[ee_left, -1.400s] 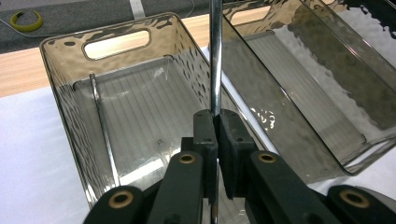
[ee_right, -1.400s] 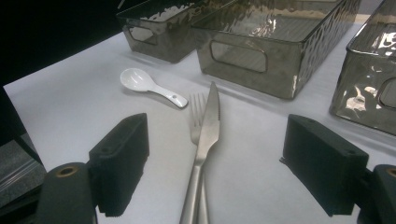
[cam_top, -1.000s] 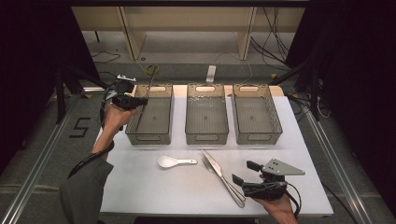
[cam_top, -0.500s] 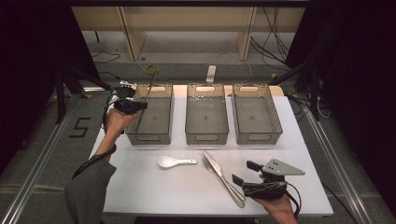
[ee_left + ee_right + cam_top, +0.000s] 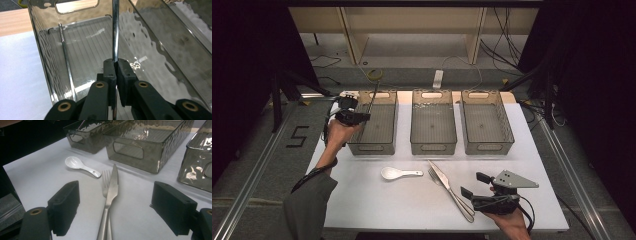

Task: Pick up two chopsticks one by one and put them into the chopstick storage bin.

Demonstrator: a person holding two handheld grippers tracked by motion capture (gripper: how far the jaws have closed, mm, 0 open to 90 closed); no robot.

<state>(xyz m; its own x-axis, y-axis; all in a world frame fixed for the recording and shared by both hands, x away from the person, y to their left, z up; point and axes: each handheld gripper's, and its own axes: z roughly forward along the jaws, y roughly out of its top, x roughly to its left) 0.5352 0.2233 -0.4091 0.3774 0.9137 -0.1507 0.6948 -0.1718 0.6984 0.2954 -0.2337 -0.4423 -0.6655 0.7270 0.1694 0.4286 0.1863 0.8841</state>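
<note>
A: What has changed at the left bin [image 5: 373, 131]?

B: The left gripper [image 5: 353, 117], its jaws clamped on a metal rod [image 5: 115, 30], has been lowered toward that bin; release seems near.

A: Its axis?

B: Steeply tilted, tip up over the bin. The right gripper [image 5: 117, 212] is held wide open, empty.

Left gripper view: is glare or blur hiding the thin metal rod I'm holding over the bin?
Left gripper view: the thin shiny metal rod stays sharp, with bright reflections rippling across the smoky translucent plastic bin beside it. High view: softer and dim, dark surroundings, and the rod is barely a line.
</note>
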